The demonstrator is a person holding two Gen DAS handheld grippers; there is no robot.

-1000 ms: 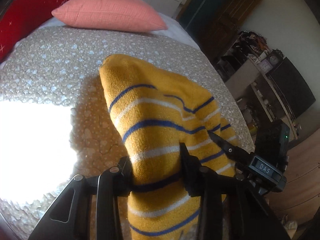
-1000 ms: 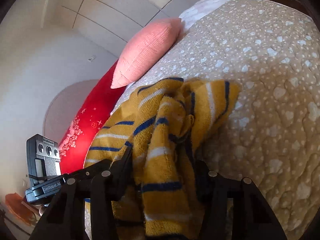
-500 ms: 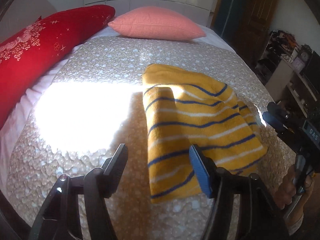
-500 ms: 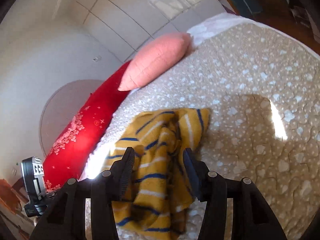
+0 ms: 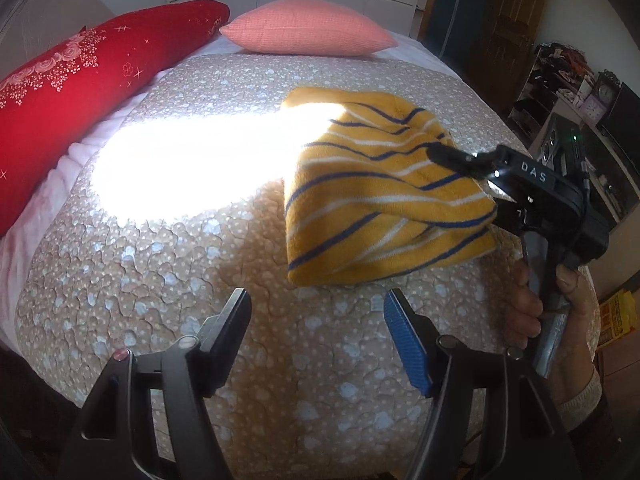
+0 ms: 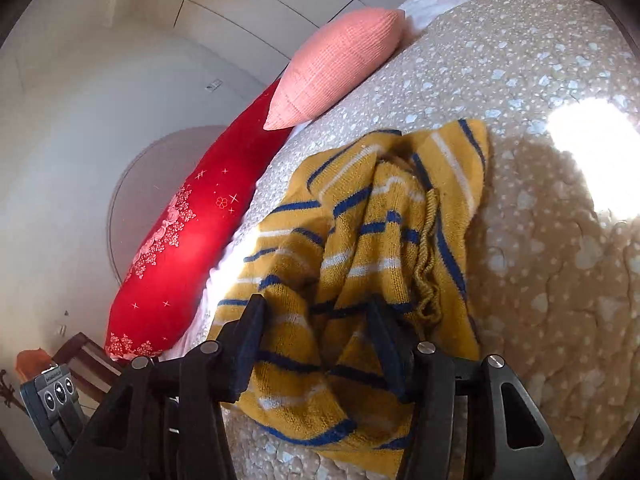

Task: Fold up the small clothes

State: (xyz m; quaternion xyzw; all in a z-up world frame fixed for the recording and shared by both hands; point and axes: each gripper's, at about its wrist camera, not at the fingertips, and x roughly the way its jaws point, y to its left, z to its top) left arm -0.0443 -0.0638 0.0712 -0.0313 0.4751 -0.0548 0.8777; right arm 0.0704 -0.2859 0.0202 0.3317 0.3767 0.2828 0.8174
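Observation:
A yellow knit garment with blue and white stripes (image 5: 372, 200) lies folded on the beige spotted bedspread (image 5: 200, 264). My left gripper (image 5: 316, 312) is open and empty, above the bedspread just short of the garment's near edge. My right gripper (image 6: 316, 320) is open, its fingers straddling the bunched edge of the garment (image 6: 360, 248). In the left wrist view the right gripper (image 5: 460, 160) reaches in over the garment's right side, held by a hand (image 5: 560, 312).
A pink pillow (image 5: 308, 32) and a long red bolster (image 5: 80, 80) lie at the head of the bed. A bright sun patch (image 5: 192, 160) falls left of the garment. Shelves and cabinets (image 5: 580, 112) stand to the right of the bed.
Both grippers have let go of the garment and opened. My left gripper has pulled back from it. The garment now lies folded on the bed, and my right gripper has come back over its edge.

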